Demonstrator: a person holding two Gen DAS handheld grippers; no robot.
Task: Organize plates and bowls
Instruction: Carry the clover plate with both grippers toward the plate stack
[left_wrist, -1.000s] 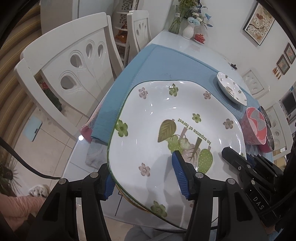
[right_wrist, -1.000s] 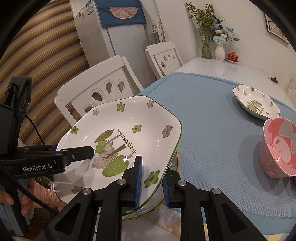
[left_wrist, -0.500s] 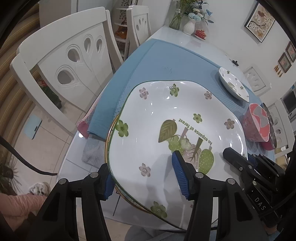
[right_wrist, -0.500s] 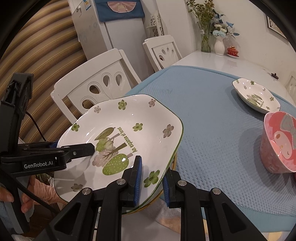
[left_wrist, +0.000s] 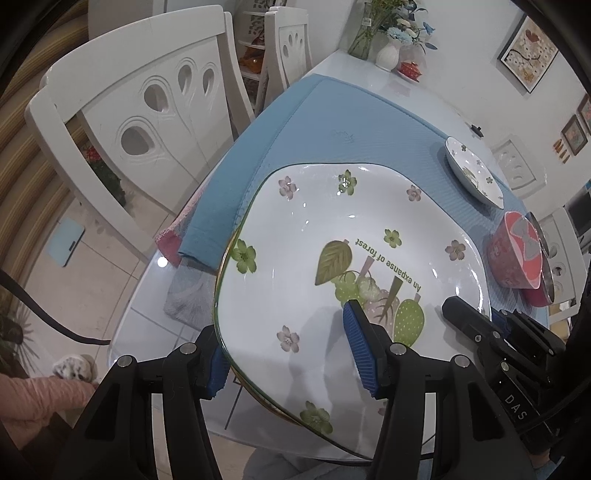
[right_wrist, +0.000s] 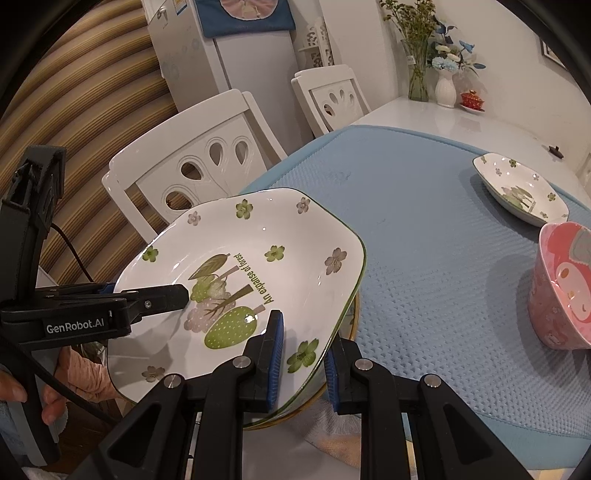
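A large white plate (left_wrist: 332, 221) (right_wrist: 258, 236) with green flowers and a forest print hangs tilted over the table's near corner, held from two sides. My left gripper (left_wrist: 284, 339) straddles its near rim, one blue pad under the edge and one on the inner face. From the right wrist view its upper finger (right_wrist: 162, 295) reaches across the plate. My right gripper (right_wrist: 303, 332) is shut on the plate's rim. A yellow-rimmed plate (right_wrist: 355, 314) lies just beneath. On the blue mat (right_wrist: 424, 221) a smaller floral plate (right_wrist: 521, 188) (left_wrist: 472, 173) and a pink bowl (right_wrist: 565, 288) (left_wrist: 513, 254) rest.
White chairs (left_wrist: 147, 110) (right_wrist: 207, 155) stand close along the table's left side. A vase of flowers (right_wrist: 445, 85) and a small red pot (right_wrist: 471, 99) stand at the far end of the white table. A person's hand (right_wrist: 51, 402) holds the left gripper.
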